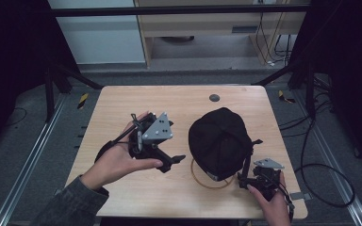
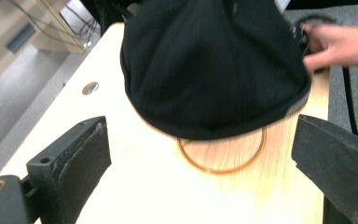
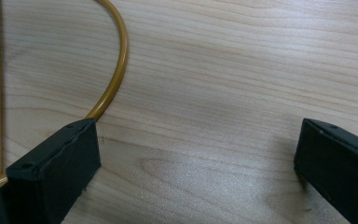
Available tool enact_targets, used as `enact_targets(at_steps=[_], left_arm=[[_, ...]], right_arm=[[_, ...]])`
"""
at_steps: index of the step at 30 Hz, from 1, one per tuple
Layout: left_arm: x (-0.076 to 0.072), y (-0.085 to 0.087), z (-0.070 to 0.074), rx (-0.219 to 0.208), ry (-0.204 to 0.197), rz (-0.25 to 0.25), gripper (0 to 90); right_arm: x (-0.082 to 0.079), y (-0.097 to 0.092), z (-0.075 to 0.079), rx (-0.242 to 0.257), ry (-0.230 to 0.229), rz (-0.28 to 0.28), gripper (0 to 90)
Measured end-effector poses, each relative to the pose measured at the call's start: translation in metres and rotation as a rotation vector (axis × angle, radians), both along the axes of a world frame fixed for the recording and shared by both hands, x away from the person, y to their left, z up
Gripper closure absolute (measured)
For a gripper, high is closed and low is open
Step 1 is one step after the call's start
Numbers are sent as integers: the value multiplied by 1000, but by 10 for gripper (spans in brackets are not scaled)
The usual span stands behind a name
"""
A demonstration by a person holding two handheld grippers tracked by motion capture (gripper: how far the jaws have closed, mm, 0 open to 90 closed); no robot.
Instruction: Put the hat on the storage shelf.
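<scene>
Both grippers are released, jaws wide apart with nothing between them. Left gripper is held above the table, left of the black cap, facing it. Right gripper sits low at the table's near right corner, just beside the cap. A gold wire ring lies on the table under the cap's near edge.

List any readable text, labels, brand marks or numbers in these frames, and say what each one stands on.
None can be read.
Black cap: no logo or lettering shows on its fabric.
Gold wire stand: plain, unmarked.
Wooden table: bare wood grain, no label.
Left gripper and right gripper: no print shows on their grey plates.
Yellow-and-black striped tape on the floor: a marking, not text.
</scene>
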State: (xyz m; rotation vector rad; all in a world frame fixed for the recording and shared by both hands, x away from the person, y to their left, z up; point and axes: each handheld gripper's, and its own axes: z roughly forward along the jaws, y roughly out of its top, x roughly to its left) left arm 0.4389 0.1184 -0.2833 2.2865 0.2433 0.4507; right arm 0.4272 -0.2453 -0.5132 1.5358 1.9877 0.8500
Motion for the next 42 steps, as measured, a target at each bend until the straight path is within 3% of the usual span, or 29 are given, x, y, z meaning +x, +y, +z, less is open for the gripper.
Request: enact_targets(at_steps=[2,10,12,13,14,15,16,19,21,24,28,33,39,42], left_arm=[[1,14,-13,-25,4,39,48],[2,49,-52,-25,51,114,48],[2,52,-58,-16,57,125,47],[3,58,-71,-7,79,138,46],[3,58,-71,-7,79,138,47],[5,64,-84,-7,98,152,47],[5,64,-84,-7,98,152,47],[12,74,-105,0,124,186,49],[16,80,-115,28,126,194,49],[22,88,-128,23,155,219,49],[29,103,-150,77,166,259,49],[35,124,-168,69,210,305,48],[38,149,-191,113,212,357,47],[37,162,-201,90,219,393,48]], right_arm=[[0,0,0,2,1,-2,4],[0,0,0,2,1,-2,4],[0,0,0,2,1,-2,4],[0,0,0,0,0,0,4],[0,0,0,0,0,0,4],[0,0,0,-1,-1,1,4],[0,0,0,-2,-1,1,4],[0,0,0,-1,0,0,4],[0,0,0,-1,0,0,4],[0,0,0,1,2,-4,4],[-1,0,0,3,2,-5,4],[-1,0,0,1,1,-5,4],[-1,0,0,1,2,-6,4],[-1,0,0,1,2,-6,4]])
